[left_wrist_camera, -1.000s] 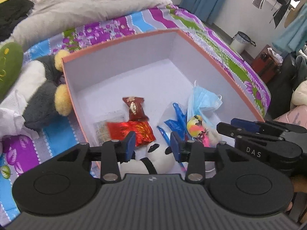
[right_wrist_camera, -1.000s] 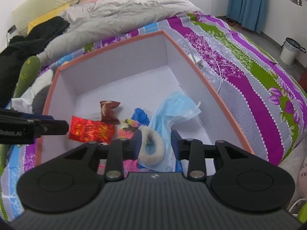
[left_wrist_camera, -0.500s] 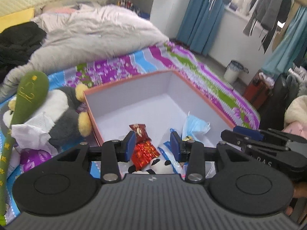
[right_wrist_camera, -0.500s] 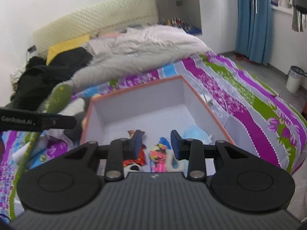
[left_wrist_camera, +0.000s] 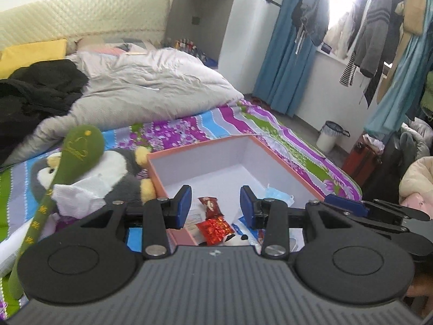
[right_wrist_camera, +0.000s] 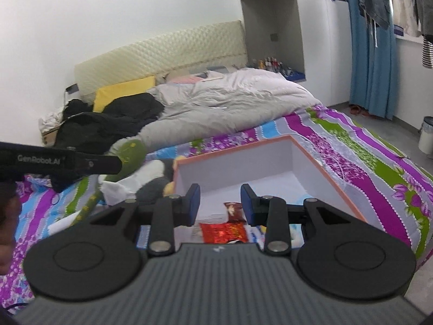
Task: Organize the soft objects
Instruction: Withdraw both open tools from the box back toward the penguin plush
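An orange-rimmed white box stands on the bed. Inside lie a red foil packet, a brown snack packet, a blue face mask and a small panda toy, partly hidden by my gripper body. My left gripper is open and empty, above the box's near edge. My right gripper is open and empty, also above the box. A grey and white penguin plush lies left of the box.
A long green plush and crumpled white tissue lie on the penguin. A grey duvet, black clothes and a yellow pillow are farther up the bed. A bin and hanging clothes stand to the right.
Both grippers have pulled up and back from inside the box, so the box looks smaller and the room shows. Both stay open and empty.
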`<move>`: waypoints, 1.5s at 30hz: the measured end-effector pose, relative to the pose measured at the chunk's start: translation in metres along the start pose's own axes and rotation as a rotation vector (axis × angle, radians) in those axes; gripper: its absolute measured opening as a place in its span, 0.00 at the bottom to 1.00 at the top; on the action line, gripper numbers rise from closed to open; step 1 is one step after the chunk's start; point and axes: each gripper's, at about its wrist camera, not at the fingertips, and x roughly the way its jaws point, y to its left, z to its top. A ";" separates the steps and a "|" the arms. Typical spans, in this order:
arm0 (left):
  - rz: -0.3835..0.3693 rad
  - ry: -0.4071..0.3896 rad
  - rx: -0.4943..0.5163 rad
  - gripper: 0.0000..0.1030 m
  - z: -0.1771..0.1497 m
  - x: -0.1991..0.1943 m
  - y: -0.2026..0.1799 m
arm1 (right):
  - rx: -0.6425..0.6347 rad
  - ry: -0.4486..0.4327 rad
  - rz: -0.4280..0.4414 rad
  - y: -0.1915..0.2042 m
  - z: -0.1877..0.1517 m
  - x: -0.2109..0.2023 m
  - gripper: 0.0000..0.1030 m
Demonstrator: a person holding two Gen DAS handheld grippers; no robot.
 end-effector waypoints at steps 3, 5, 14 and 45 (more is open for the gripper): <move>0.015 -0.021 -0.011 0.44 -0.008 -0.017 0.005 | 0.000 -0.003 0.020 0.009 -0.005 -0.005 0.35; 0.028 -0.034 -0.018 0.44 -0.014 -0.028 0.009 | 0.004 -0.003 0.039 0.015 -0.010 -0.009 0.35; 0.059 -0.072 -0.090 0.44 -0.045 -0.068 0.032 | -0.035 0.003 0.091 0.044 -0.035 -0.024 0.35; 0.174 0.012 -0.179 0.50 -0.145 -0.117 0.074 | -0.139 0.107 0.226 0.121 -0.093 -0.031 0.35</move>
